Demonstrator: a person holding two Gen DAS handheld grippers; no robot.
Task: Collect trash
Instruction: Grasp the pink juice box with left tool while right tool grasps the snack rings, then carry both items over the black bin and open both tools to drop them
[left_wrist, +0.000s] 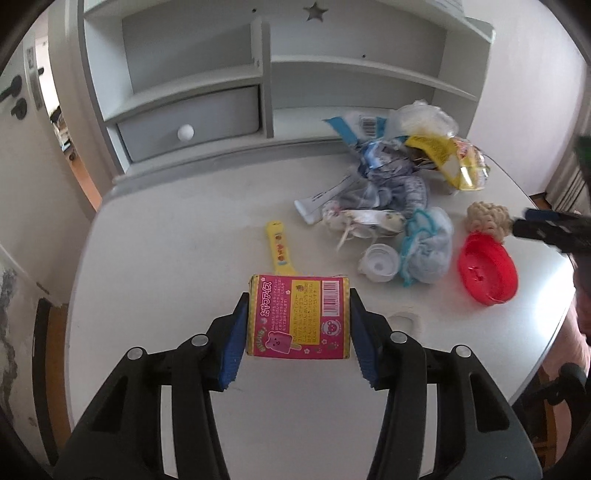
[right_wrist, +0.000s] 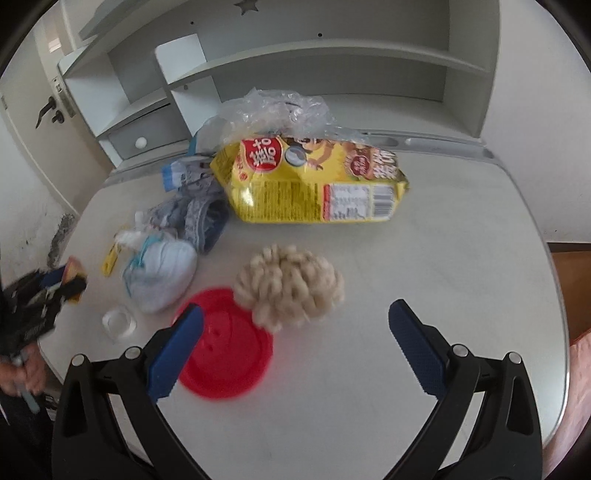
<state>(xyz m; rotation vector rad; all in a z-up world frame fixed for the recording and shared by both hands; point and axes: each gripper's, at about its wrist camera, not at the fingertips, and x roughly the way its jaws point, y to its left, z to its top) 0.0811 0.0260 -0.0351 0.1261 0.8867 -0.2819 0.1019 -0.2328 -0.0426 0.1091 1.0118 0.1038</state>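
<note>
My left gripper is shut on a pink and yellow ice-cream box, held above the white table. My right gripper is open and empty, above a red lid and a beige yarn ball. A yellow snack bag lies behind them with crumpled clear plastic and wrappers. The trash pile shows at the right in the left wrist view.
A yellow toy paddle, a white cap and a light blue cloth bundle lie on the table. A grey hutch with a drawer stands at the back. A door is at the left.
</note>
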